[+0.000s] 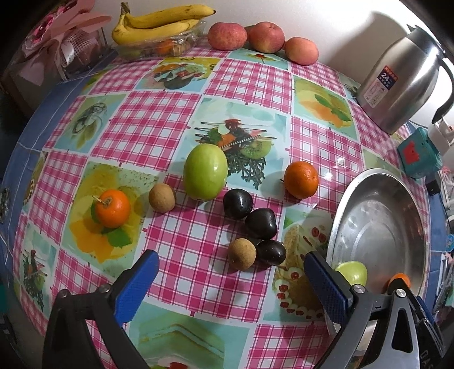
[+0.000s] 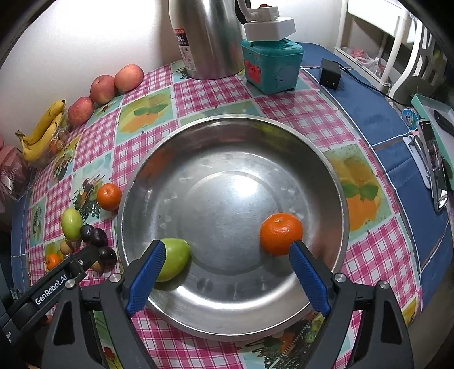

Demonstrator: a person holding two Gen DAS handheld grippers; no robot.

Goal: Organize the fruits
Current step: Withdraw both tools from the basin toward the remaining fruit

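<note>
Fruits lie loose on the surface [image 1: 181, 244]: the left hand-held gripper [image 1: 231, 279] gapes empty near 3 dark plums [image 1: 260, 223] (round, prone to roll). Right view: the right hand-held gripper [image 2: 227, 251], spread empty, could nudge the orange [image 2: 281, 233] in the bowl [image 2: 337, 198].

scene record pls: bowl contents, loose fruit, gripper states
bowl: steel, holds green fruit and orange
loose on cloth: green fruit, two oranges, three dark plums, two brown longans
back edge: bananas, three apples
left gripper: open, empty
right gripper: open, empty, over bowl
</note>
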